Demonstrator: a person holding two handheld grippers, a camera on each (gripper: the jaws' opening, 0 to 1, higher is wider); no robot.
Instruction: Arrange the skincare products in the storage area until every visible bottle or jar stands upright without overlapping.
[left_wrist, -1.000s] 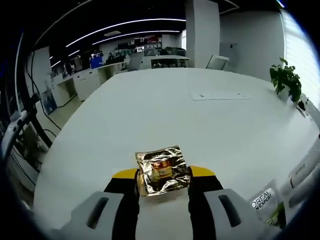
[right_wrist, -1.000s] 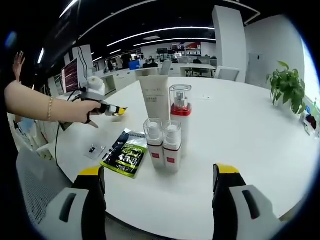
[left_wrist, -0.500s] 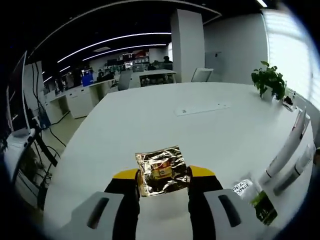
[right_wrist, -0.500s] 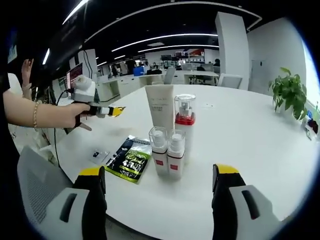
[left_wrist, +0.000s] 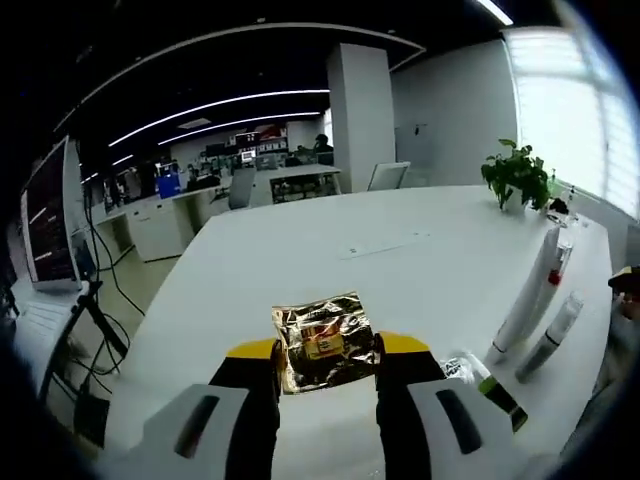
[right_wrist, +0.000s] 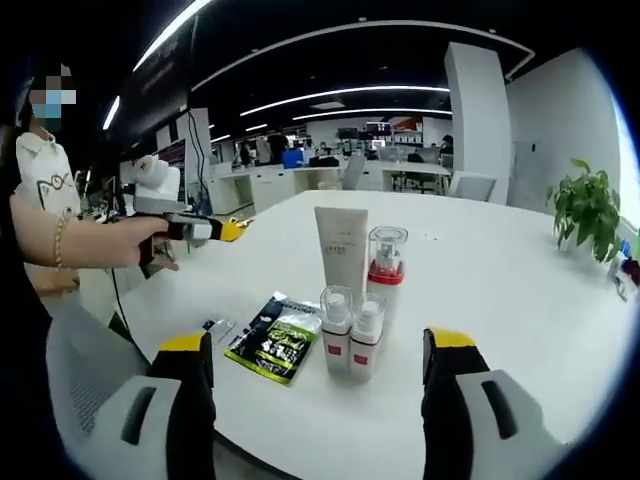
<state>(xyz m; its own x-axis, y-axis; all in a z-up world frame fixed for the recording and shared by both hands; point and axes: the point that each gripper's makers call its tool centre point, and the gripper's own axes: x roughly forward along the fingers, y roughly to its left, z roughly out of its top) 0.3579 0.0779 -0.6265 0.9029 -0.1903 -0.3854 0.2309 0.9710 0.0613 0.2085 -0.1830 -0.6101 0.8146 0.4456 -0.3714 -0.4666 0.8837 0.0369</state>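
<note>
With our left gripper (left_wrist: 327, 352) pinching the gold foil sachet (left_wrist: 324, 341) above the counter (left_wrist: 300, 250) and our right gripper (right_wrist: 318, 365) spread empty, we should lay it beside the upright bottles (right_wrist: 352, 335), clear of the green sachet (right_wrist: 275, 338).

A potted plant (left_wrist: 517, 175) stands on the white table (left_wrist: 300, 250); desks and a pillar (left_wrist: 360, 115) lie beyond.

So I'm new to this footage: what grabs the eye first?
A crinkled gold foil sachet clamped in the left gripper above the white table. In the right gripper view, a white tube and three red-banded bottles stand clustered, a green-black packet flat beside them.
</note>
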